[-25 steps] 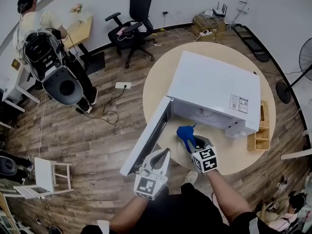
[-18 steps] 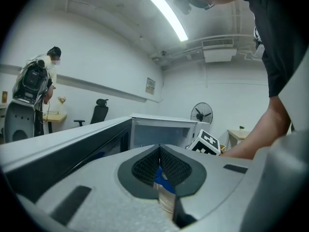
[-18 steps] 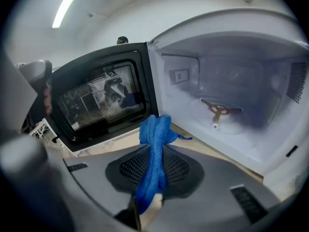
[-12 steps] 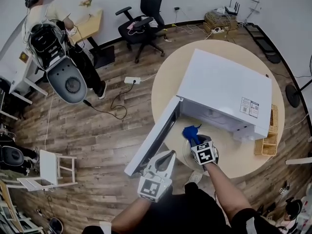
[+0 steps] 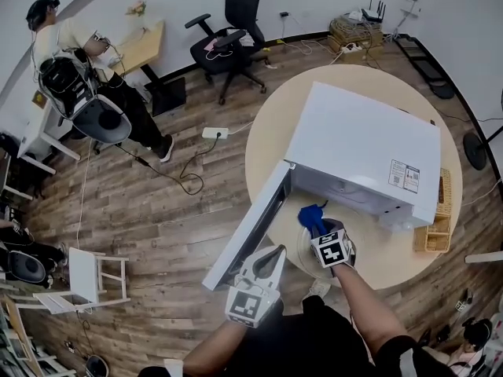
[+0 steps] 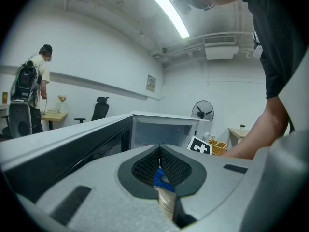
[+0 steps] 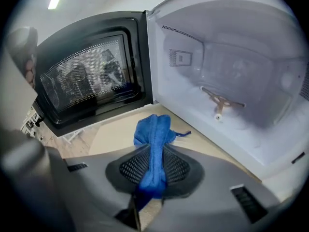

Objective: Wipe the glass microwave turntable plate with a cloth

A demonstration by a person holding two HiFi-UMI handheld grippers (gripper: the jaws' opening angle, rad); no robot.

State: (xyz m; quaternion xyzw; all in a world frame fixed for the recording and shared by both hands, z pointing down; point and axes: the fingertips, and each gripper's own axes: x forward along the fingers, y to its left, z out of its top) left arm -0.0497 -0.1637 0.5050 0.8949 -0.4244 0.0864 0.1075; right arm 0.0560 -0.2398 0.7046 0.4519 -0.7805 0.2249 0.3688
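Observation:
A white microwave stands on the round table with its door swung open to the left. My right gripper is shut on a blue cloth, just in front of the opening. In the right gripper view the cloth sticks out past the gripper. The cavity holds only the three-armed turntable support. A faint round glassy rim shows on the table under that gripper. My left gripper is shut and holds nothing, near the door's outer end.
A wicker basket sits at the table's right edge. An office chair and a desk stand at the back. A person with a backpack is at the far left. A white stool and a power strip are on the floor.
The right gripper with the cloth stays in front of the microwave opening. The left gripper hardly moves. The person at the back left has shifted position.

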